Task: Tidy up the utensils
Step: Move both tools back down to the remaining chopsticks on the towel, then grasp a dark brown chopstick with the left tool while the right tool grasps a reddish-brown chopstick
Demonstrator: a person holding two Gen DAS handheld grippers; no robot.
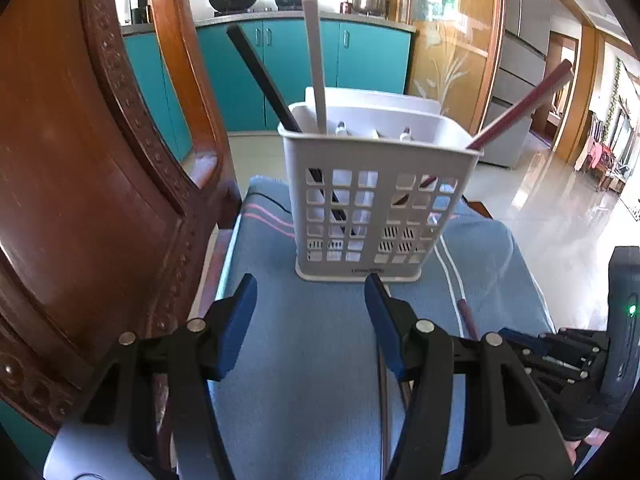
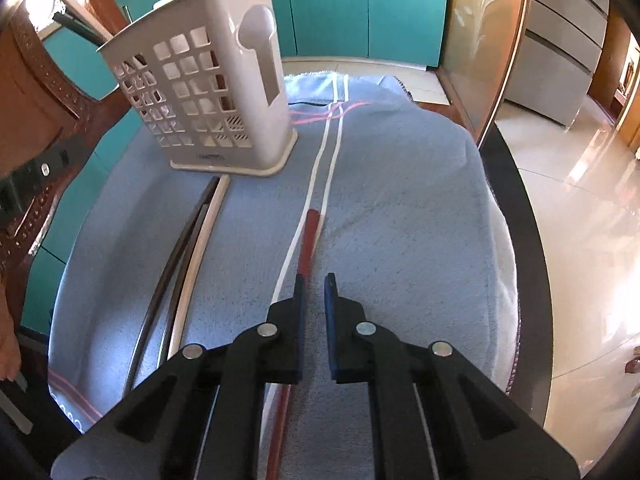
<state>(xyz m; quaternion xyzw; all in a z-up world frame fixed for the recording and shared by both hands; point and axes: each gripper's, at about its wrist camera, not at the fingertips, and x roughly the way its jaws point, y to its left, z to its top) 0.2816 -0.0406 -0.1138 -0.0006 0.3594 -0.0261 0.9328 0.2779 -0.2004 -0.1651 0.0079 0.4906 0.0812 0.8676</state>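
Note:
A white perforated utensil holder (image 1: 372, 200) stands on a blue towel (image 1: 312, 352); it also shows in the right wrist view (image 2: 208, 92). In it stand a black chopstick (image 1: 260, 80), a white chopstick (image 1: 314, 64) and a dark red chopstick (image 1: 520, 106). My left gripper (image 1: 310, 304) is open and empty just in front of the holder. My right gripper (image 2: 314, 288) hovers low over a red chopstick (image 2: 310, 240) lying on the towel (image 2: 400, 220), jaws slightly apart, not gripping it. A white chopstick (image 2: 200, 248) and a dark chopstick (image 2: 172, 264) lie to its left.
A carved wooden chair back (image 1: 100, 200) rises close on the left. The table's dark edge (image 2: 520, 216) runs along the right, with shiny floor beyond. Teal kitchen cabinets (image 1: 300, 60) stand behind. The right gripper's body (image 1: 580, 352) shows at the left view's right edge.

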